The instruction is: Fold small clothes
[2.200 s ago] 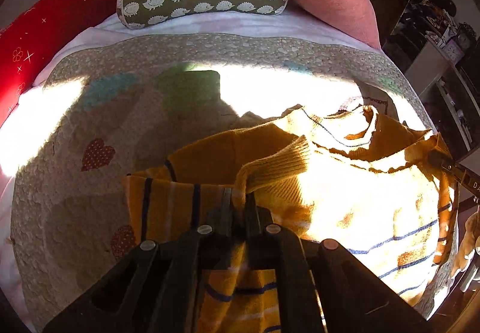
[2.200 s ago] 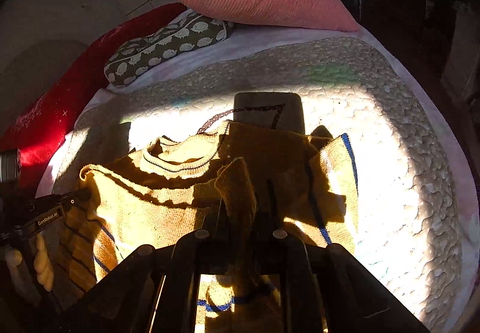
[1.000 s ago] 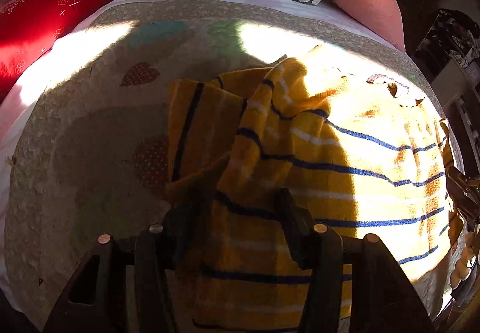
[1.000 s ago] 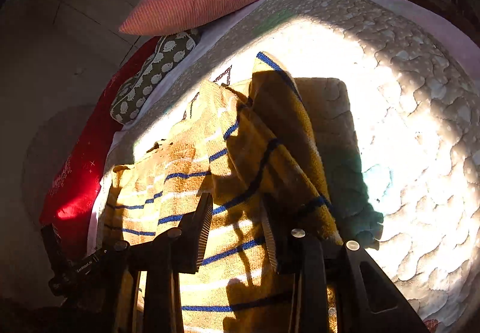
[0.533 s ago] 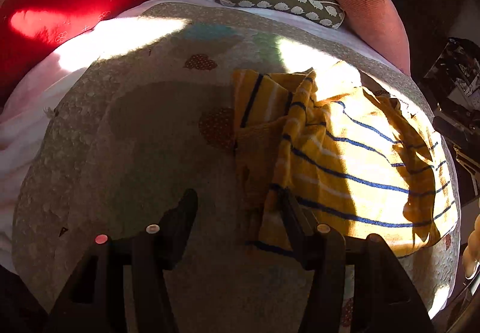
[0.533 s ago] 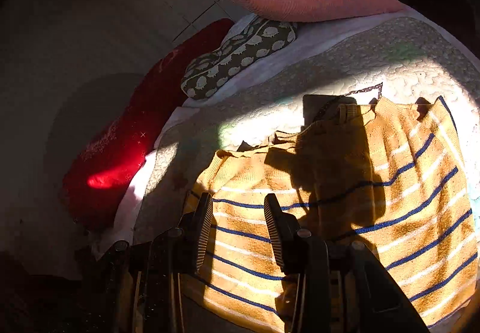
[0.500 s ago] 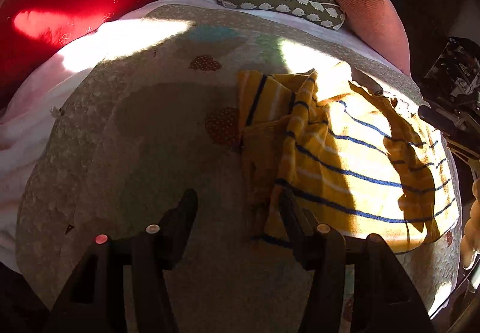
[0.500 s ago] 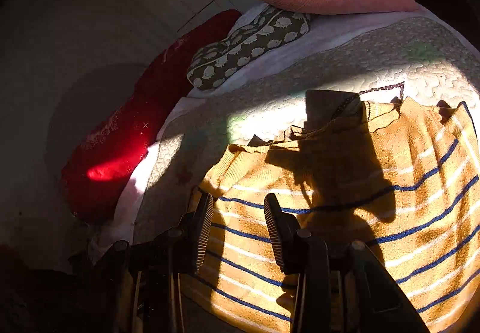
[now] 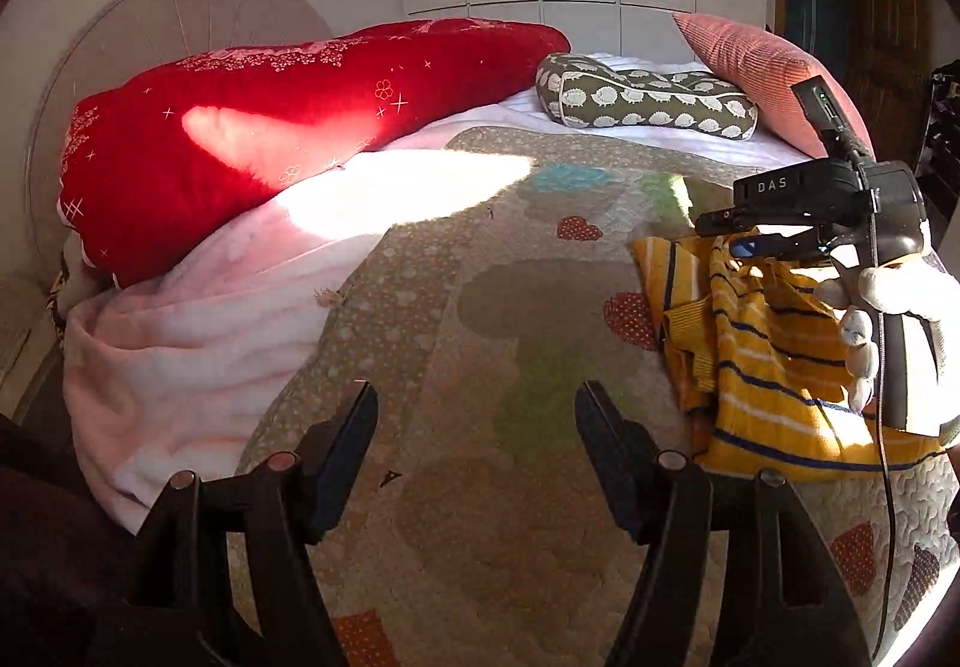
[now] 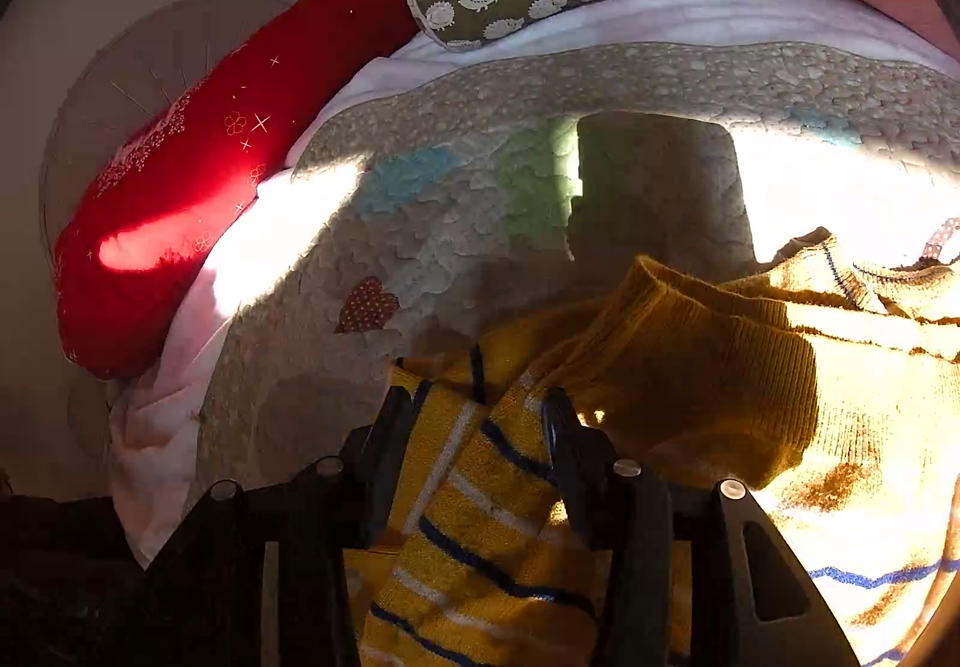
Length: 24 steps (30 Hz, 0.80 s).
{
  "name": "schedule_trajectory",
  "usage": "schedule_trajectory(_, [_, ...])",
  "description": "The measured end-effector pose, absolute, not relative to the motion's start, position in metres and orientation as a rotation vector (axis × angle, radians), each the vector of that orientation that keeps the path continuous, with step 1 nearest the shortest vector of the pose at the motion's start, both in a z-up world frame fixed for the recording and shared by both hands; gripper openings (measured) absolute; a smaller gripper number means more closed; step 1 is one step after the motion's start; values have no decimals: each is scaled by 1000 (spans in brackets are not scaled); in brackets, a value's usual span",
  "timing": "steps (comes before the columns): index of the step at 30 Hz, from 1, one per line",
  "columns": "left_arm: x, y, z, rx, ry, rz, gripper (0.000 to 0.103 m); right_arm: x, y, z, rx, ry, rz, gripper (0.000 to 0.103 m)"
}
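Note:
A small yellow knit sweater (image 9: pixel 774 361) with blue and white stripes lies rumpled on the quilt (image 9: pixel 480 367) at the right. My left gripper (image 9: pixel 474 409) is open and empty, pulled back to the left of the sweater over bare quilt. My right gripper (image 10: pixel 477 415) is open, its fingers on either side of a striped fold of the sweater (image 10: pixel 480 487), with a mustard sleeve (image 10: pixel 690 367) bunched just to the right. The right gripper body (image 9: pixel 828 211) and the gloved hand (image 9: pixel 888 307) show above the sweater in the left wrist view.
A long red pillow (image 9: pixel 270 126) lies at the back left, a hedgehog-print cushion (image 9: pixel 648 96) and a pink cushion (image 9: pixel 756 66) at the back. A pale pink blanket (image 9: pixel 192 343) lies bunched at the left edge. Strong sun patches cross the quilt.
My left gripper has backed away from the sweater to the left. My right gripper has moved across to the sweater's left side and now straddles a striped fold.

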State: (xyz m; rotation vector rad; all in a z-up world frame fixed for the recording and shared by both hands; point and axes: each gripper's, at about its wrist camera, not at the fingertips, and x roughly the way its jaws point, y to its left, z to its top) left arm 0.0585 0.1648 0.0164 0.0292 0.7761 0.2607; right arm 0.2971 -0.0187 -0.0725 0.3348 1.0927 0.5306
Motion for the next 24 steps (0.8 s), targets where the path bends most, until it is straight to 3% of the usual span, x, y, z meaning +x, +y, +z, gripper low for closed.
schedule_trajectory(9, [40,127,37,96,719,211,68,183,-115,-33,334,927,449,50])
schedule_trajectory(14, [29,100,53,122,673,175,75,116,-175,-14,216,783,240,52])
schedule_trajectory(16, [26,89,60,128,650,164,76,90,-196,-6,172,698,142,61])
schedule_trajectory(18, [23,79,66,136,625,158,78,66,-217,0,156,613,34,86])
schedule_trajectory(20, [20,70,71,140,600,150,82,49,-238,4,176,545,-41,92])
schedule_trajectory(24, [18,55,80,136,571,119,85,41,-269,2,211,560,-89,92])
